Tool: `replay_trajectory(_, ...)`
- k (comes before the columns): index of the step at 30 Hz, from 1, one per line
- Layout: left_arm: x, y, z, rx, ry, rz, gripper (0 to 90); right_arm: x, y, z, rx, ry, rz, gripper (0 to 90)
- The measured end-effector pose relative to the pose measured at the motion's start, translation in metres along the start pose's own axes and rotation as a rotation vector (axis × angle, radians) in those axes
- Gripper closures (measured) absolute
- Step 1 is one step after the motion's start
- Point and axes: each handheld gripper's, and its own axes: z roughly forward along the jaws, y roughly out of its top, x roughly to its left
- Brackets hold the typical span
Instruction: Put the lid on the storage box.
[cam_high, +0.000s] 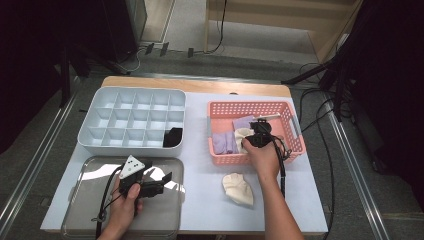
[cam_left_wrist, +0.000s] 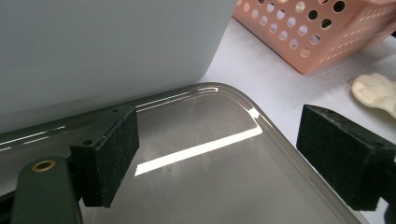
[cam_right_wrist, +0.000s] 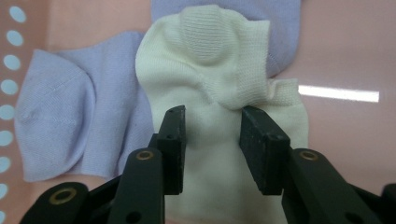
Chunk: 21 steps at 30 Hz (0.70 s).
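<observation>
My right gripper (cam_high: 254, 131) reaches down into the pink basket (cam_high: 250, 105). Its jaws (cam_right_wrist: 212, 140) stand on either side of a cream sock (cam_right_wrist: 219, 60), with the fabric between the pads and not visibly pinched. That cream sock (cam_high: 243, 134) lies on purple socks (cam_high: 224, 141), seen as lilac cloth (cam_right_wrist: 60, 126) in the right gripper view. A second cream sock (cam_high: 238, 188) lies on the table in front of the basket. My left gripper (cam_high: 165, 180) hovers open over a metal tray (cam_high: 165, 210), and nothing lies between its pads (cam_left_wrist: 219, 158).
A white divided box (cam_high: 100, 100) stands behind the tray, with a black sock (cam_high: 173, 136) in its near right compartment. In the left gripper view the box wall (cam_left_wrist: 107, 42), basket (cam_left_wrist: 317, 42) and loose cream sock (cam_left_wrist: 376, 91) lie beyond the tray (cam_left_wrist: 210, 186).
</observation>
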Motion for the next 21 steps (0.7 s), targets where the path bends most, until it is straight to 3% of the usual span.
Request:
replay_trajectory(4,0.000,0.000,0.000,0.000,-0.002,0.000,13.9,0.000,0.001,0.001,0.030,0.031,0.001,81.9)
replay_trajectory(7,0.000,0.000,0.000,-0.001,-0.002,-0.001,14.0,0.001,-0.001,0.000,0.020,0.033,-0.021,85.5)
replay_trajectory(8,0.000,0.000,0.000,0.000,-0.003,-0.002,14.0,0.002,-0.003,-0.002,-0.027,0.029,-0.046,86.1)
replay_trajectory(9,0.000,0.000,0.000,0.000,-0.002,-0.001,14.0,0.002,-0.003,-0.002,-0.027,0.029,-0.046,86.1)
replay_trajectory(14,0.000,0.000,0.000,-0.001,-0.003,-0.002,13.9,0.000,-0.011,-0.010,-0.186,0.068,-0.042,86.1)
replay_trajectory(16,0.000,0.000,0.000,-0.001,-0.002,-0.001,13.9,-0.001,-0.014,-0.012,-0.236,0.063,-0.050,86.1)
replay_trajectory(21,0.000,0.000,0.000,-0.001,-0.002,-0.002,14.0,0.000,-0.016,-0.024,-0.310,0.072,-0.043,85.7)
